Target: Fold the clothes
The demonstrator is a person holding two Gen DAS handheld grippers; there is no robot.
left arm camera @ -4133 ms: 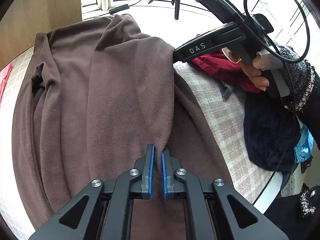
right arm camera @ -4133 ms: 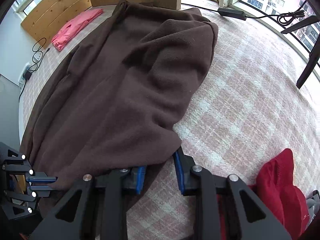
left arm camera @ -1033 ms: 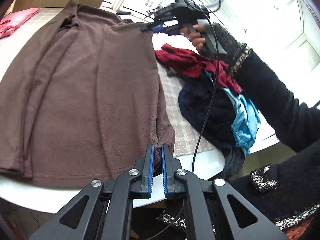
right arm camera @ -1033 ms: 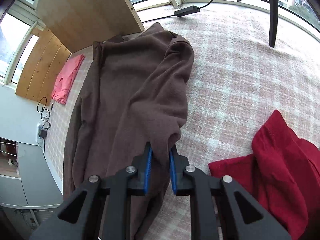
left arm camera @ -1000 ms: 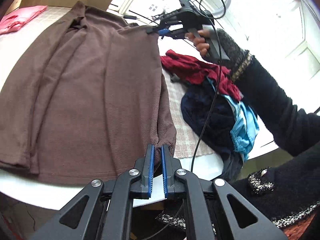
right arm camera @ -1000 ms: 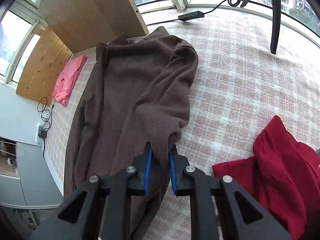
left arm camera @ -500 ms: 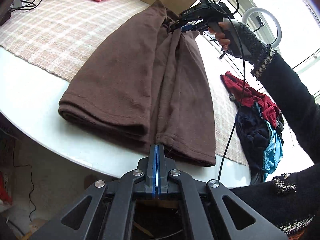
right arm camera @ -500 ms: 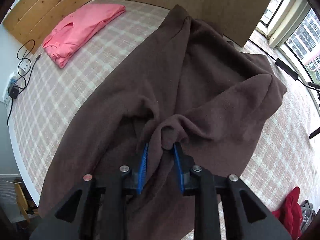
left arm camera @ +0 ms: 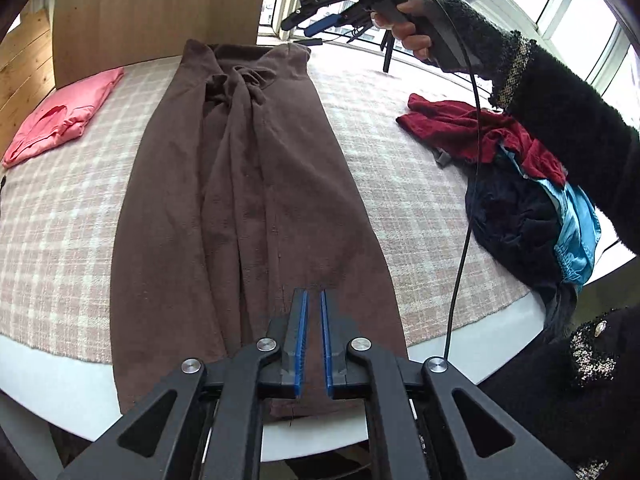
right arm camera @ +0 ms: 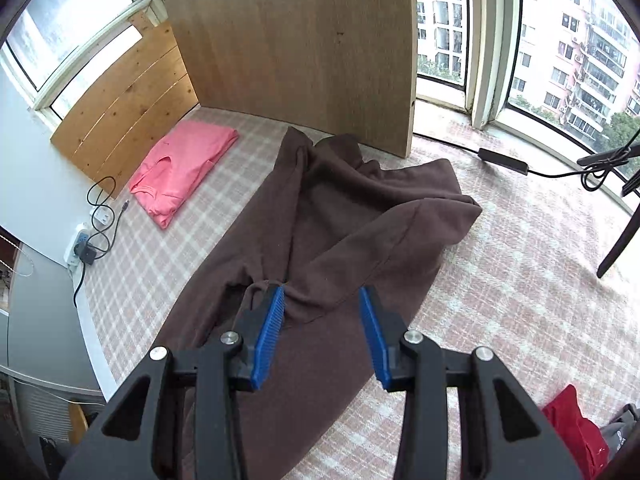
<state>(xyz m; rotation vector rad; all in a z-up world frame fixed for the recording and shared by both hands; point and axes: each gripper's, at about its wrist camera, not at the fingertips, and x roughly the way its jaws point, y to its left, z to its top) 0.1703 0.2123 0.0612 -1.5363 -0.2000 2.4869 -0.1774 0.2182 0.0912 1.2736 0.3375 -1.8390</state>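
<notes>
The brown garment (left arm camera: 248,184) lies folded lengthwise down the middle of the tabletop (left arm camera: 60,208), its near hem hanging over the white front edge. The left gripper (left arm camera: 312,340) hovers above that hem, fingers a narrow gap apart and holding nothing. The right gripper (right arm camera: 322,324) is lifted over the bunched far end, fingers spread wide and empty. A folded pink shirt (right arm camera: 180,168) sits far left; a pile of clothes (left arm camera: 512,184) crowds the right edge, with bare checked cloth between
</notes>
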